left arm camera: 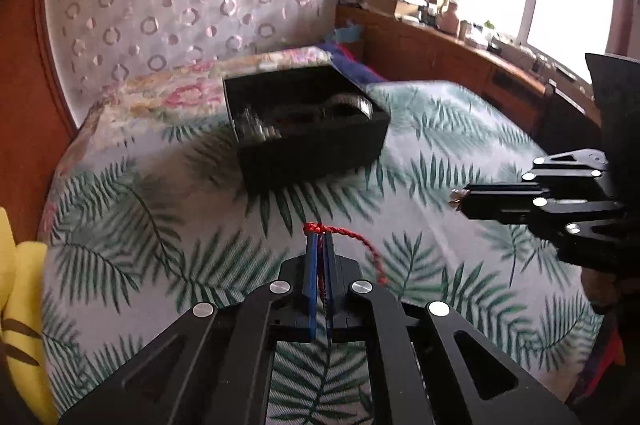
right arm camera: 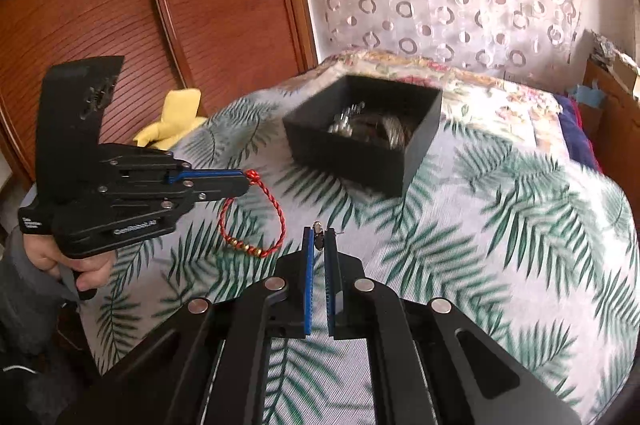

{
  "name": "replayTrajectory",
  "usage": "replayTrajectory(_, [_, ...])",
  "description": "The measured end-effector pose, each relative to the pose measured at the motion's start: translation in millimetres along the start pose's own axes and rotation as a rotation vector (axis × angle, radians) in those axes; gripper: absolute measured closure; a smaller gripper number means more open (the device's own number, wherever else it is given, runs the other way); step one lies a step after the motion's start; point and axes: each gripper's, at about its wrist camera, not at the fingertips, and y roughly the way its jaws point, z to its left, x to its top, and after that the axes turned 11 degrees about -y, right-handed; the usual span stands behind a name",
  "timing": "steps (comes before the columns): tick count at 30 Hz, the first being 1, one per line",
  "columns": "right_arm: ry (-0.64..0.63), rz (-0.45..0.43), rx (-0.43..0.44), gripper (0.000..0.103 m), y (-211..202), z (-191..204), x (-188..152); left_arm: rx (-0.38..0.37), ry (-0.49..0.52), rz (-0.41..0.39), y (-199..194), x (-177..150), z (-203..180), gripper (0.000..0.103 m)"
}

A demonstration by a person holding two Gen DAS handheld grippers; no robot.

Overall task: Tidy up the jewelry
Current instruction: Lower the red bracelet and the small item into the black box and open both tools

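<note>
We pinch the red bracelet in our left tongs and a small earring in our right tongs, both lifted clear for dropping into the black box ahead.

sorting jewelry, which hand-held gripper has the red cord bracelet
The left hand-held gripper: it pinches the red cord bracelet with gold beads. The right hand-held gripper grips only a small metallic piece.

- Matte black left gripper, blue-edged fingers, round silver screws, small white lettering.
- Matching black right gripper.
- Bare-skinned left hand, grey sleeve.
</note>
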Motion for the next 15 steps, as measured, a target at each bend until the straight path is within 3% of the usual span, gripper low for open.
replayTrajectory(8, [-0.022,-0.047,-0.019,0.097,9,-26,40,0.001,-0.018,-0.095,-12,49,0,0.101])
replayTrajectory(15, [-0.028,-0.068,-0.023,0.097,28,-46,73,0.022,-0.028,-0.134,-2,80,7,0.101])
